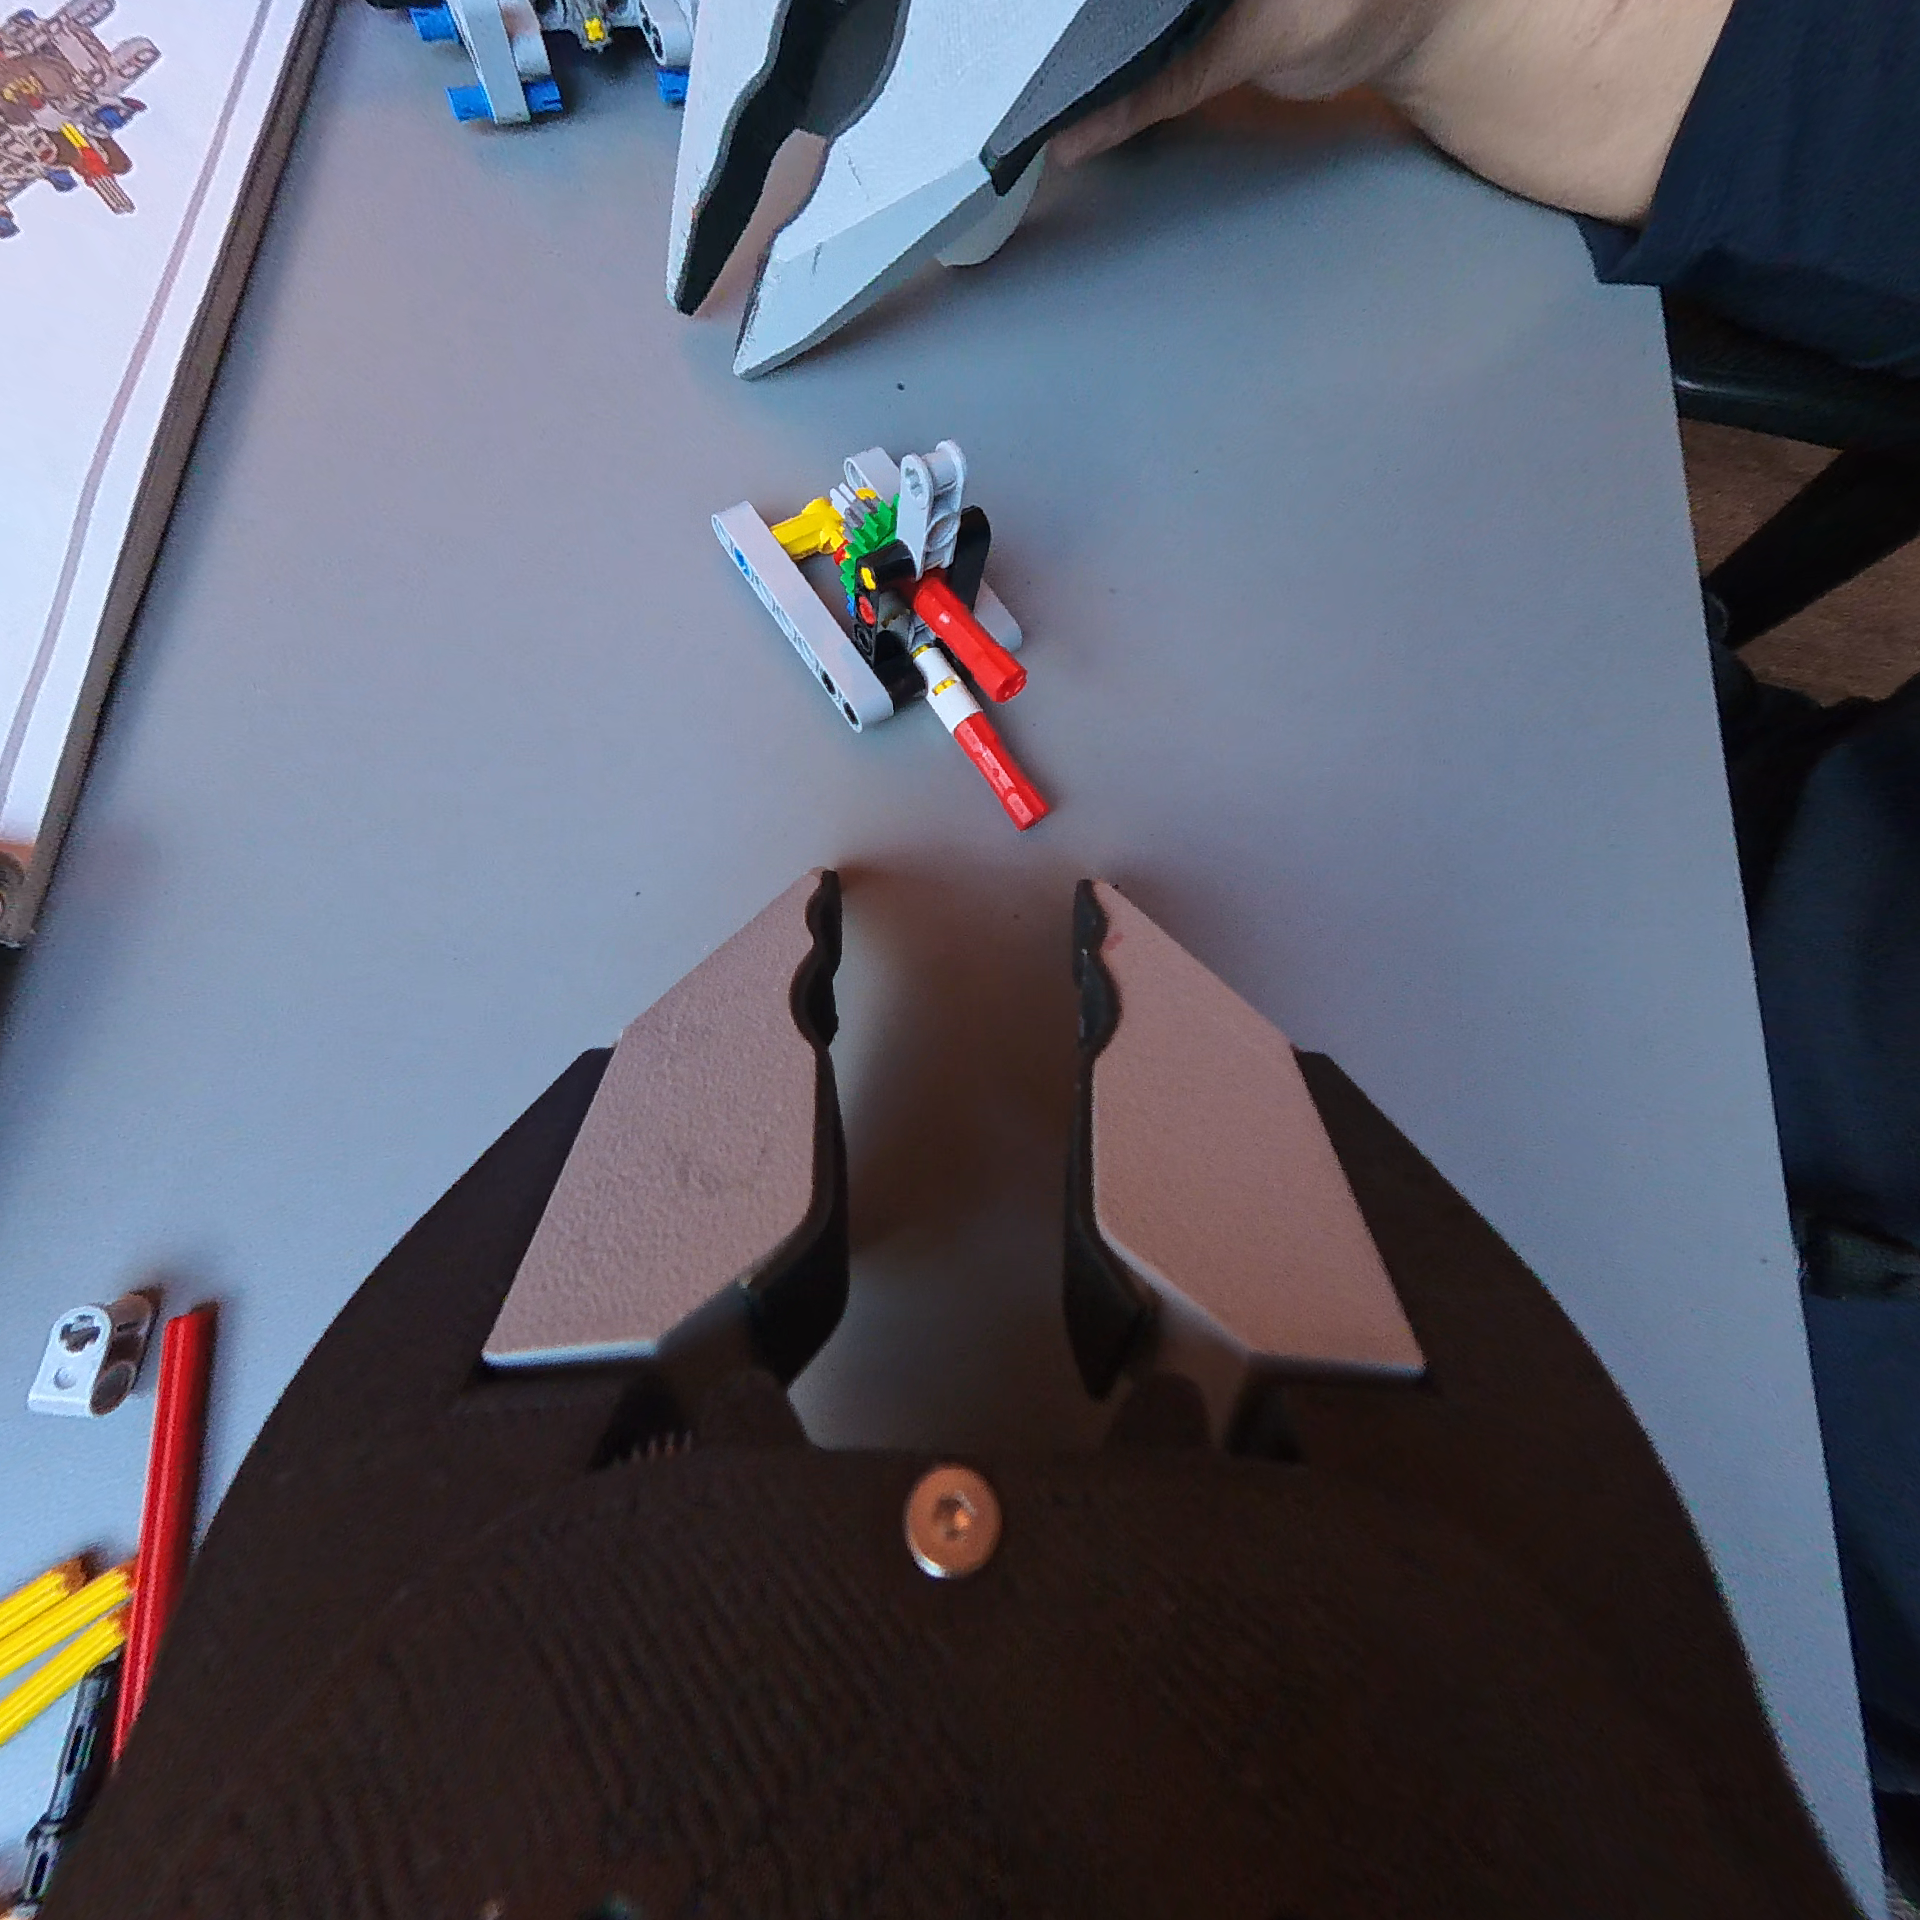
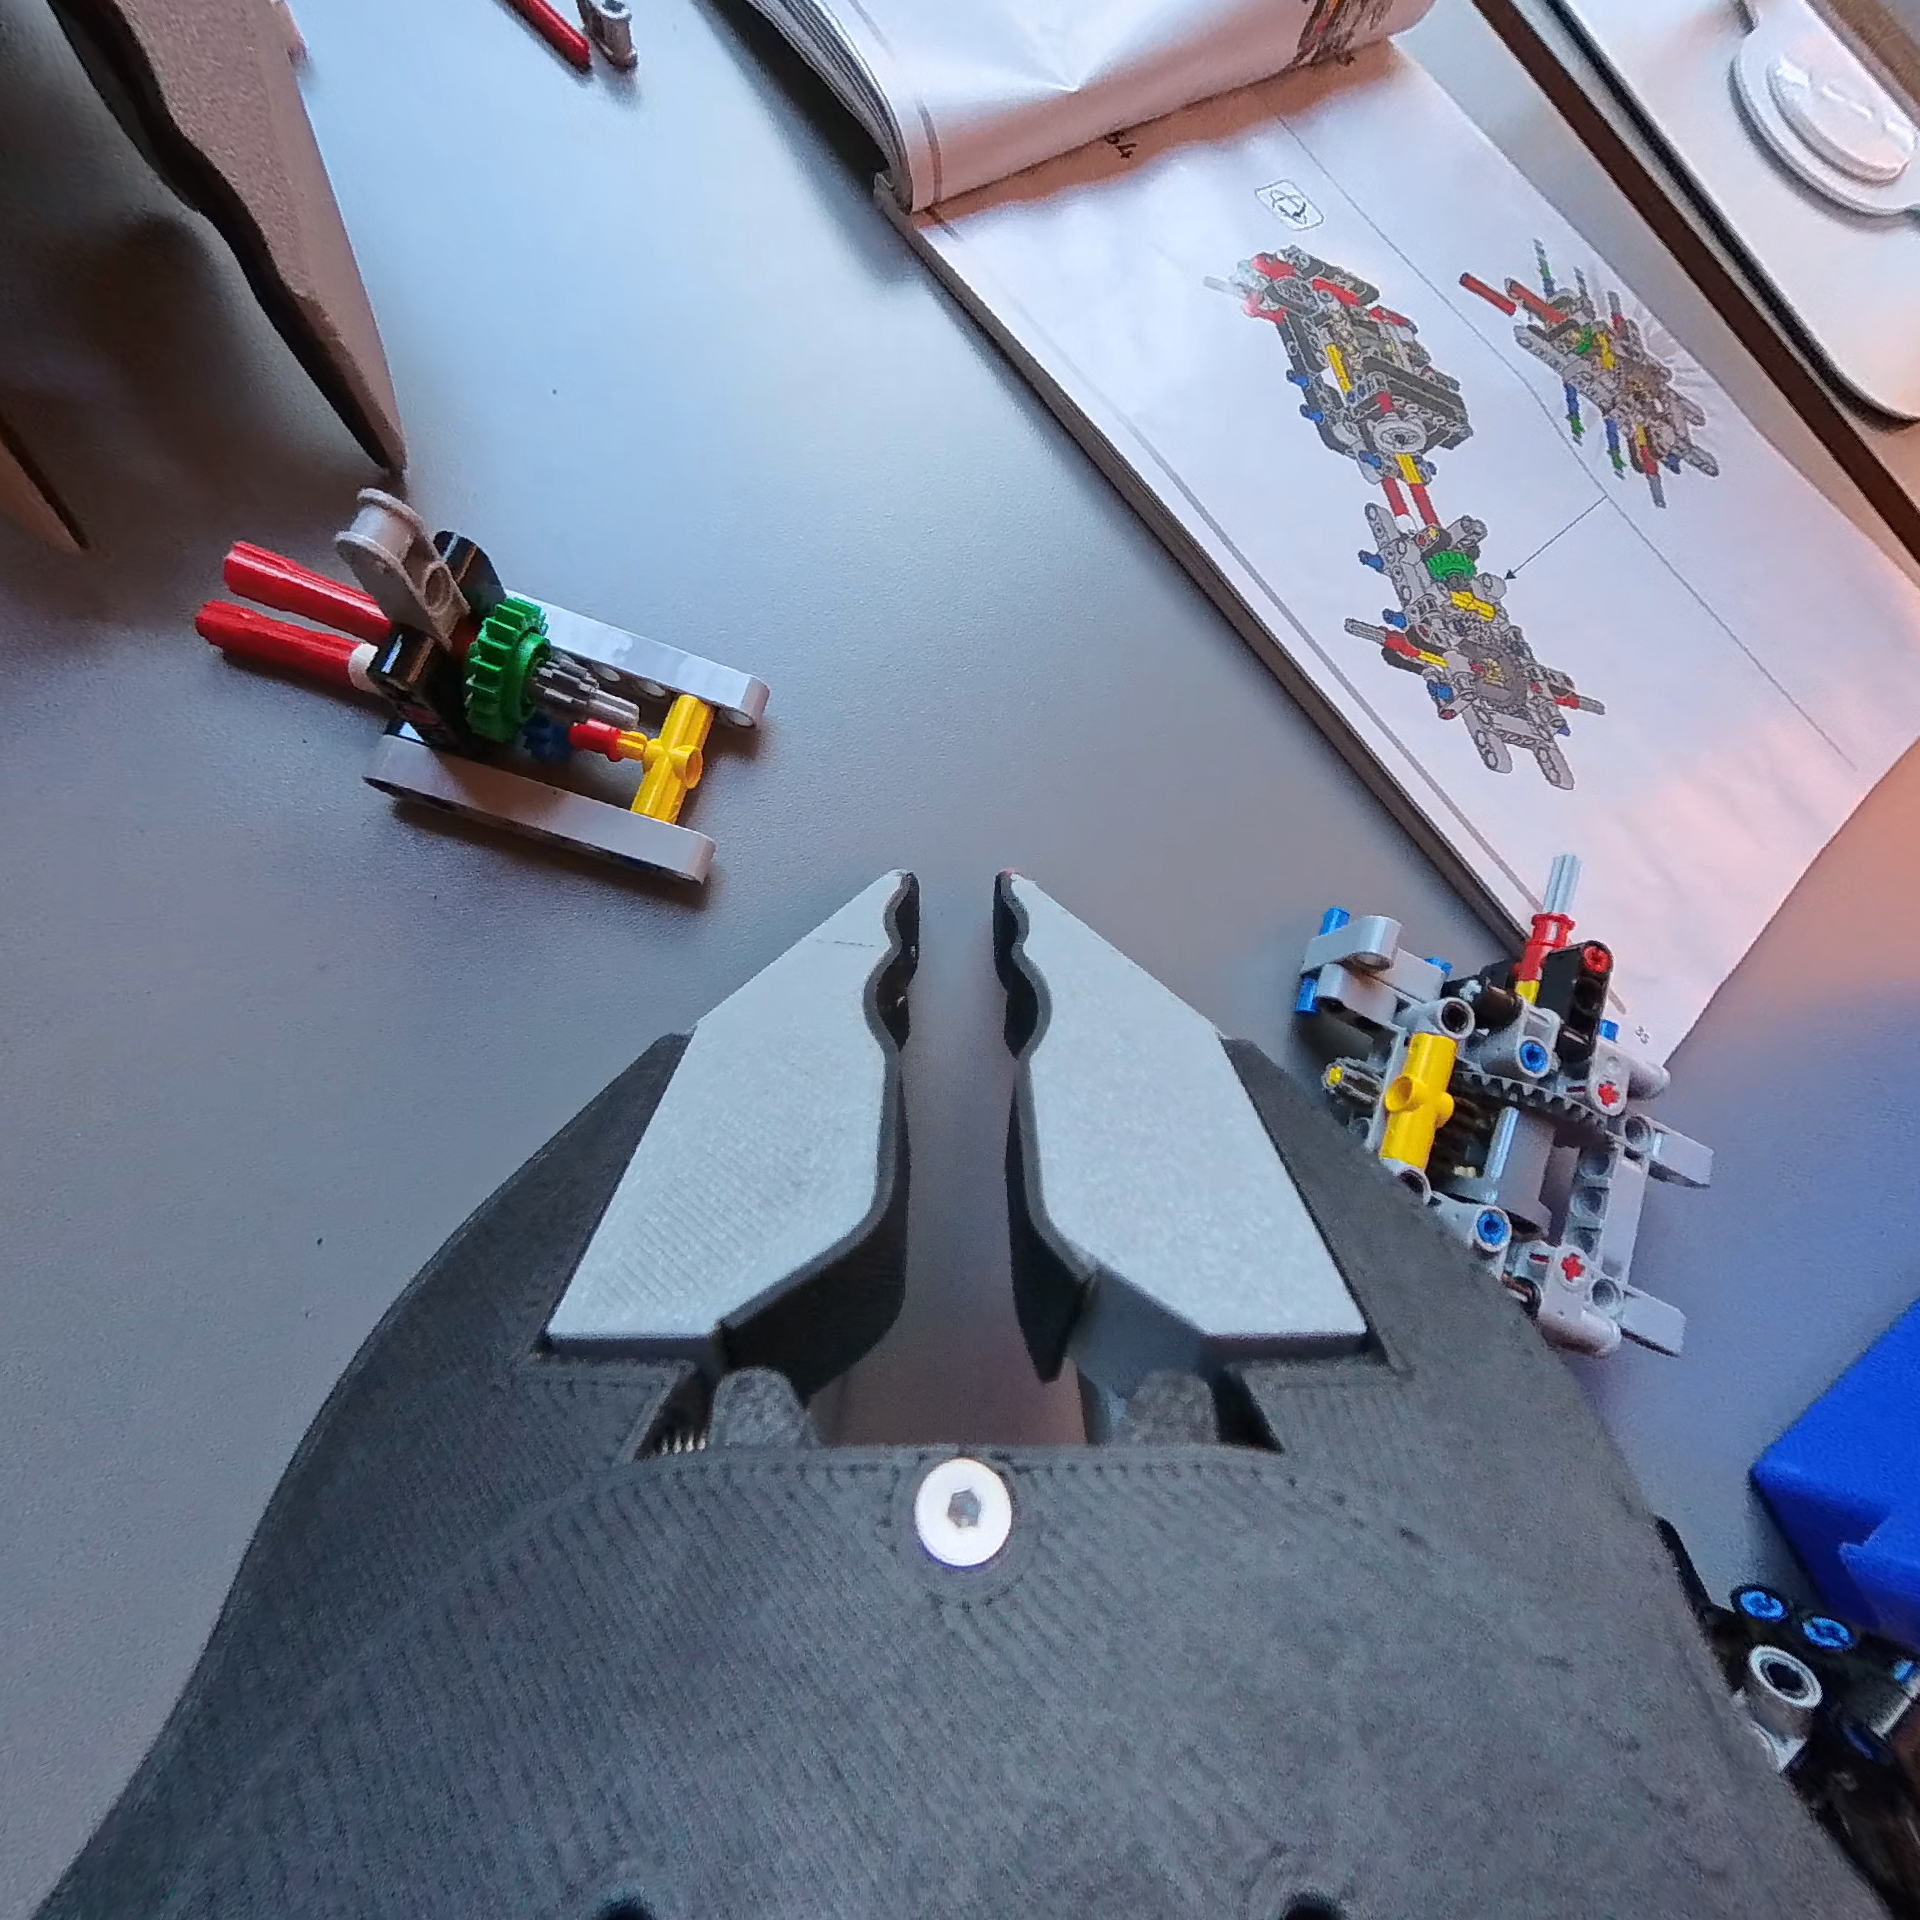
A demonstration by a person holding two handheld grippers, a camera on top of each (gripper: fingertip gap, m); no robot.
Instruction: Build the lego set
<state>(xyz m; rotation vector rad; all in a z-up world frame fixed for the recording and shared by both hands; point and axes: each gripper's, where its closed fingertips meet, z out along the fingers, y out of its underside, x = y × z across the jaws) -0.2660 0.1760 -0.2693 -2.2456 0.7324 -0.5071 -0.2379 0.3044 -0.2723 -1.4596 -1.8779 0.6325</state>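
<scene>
Blue bin point(image 2: 1860, 1496) half out of frame

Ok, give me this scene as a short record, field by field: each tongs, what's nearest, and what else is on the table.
left tongs: open, empty, above the grey table
nearest to left tongs: small brick assembly, its red axles pointing toward them, apart from the fingertips
right tongs: narrow gap, nothing between the fingers
beside right tongs: larger grey brick assembly to the right, small assembly to the left
instruction booklet: open, far side
loose parts: red rod, yellow rods, grey connector
</scene>
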